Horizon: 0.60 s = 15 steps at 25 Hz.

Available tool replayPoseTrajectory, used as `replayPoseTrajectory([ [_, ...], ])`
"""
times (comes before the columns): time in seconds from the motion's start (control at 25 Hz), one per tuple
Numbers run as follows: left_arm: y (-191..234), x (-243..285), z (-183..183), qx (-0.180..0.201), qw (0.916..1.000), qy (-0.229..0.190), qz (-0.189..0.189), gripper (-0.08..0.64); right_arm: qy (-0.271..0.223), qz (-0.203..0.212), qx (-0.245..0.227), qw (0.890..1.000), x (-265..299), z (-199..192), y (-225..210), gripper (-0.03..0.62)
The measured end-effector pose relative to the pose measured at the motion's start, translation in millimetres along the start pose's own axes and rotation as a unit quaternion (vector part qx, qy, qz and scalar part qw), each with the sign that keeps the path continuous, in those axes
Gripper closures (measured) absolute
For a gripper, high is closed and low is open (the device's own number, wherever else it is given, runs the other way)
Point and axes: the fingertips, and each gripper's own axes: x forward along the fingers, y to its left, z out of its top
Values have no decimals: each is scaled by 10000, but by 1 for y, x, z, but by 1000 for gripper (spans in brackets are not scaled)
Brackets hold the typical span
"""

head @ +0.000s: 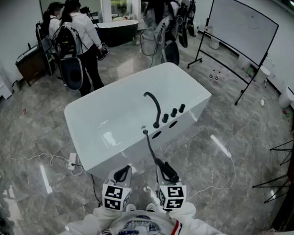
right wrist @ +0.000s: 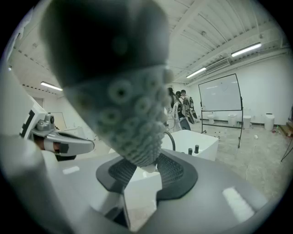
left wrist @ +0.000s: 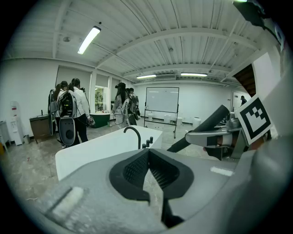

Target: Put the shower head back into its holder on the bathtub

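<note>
The right gripper (right wrist: 147, 161) is clamping its fingers on the shower head (right wrist: 130, 114), short of the bathtub (head: 103, 147). Seating it in the holder is what's coming. The left gripper (left wrist: 147, 153) is sitting closed, empty.

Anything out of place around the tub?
Yes: the shower head is off the bathtub, gripped in the right claw; its hose trails from the deck over the rim.
</note>
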Motion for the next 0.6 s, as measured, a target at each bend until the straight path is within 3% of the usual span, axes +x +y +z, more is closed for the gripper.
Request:
replayPoseTrajectory([
  [0.6,-15,21,1,-98,9999,70,97,558,-81,205,-22,9998,0,7,-15,454],
])
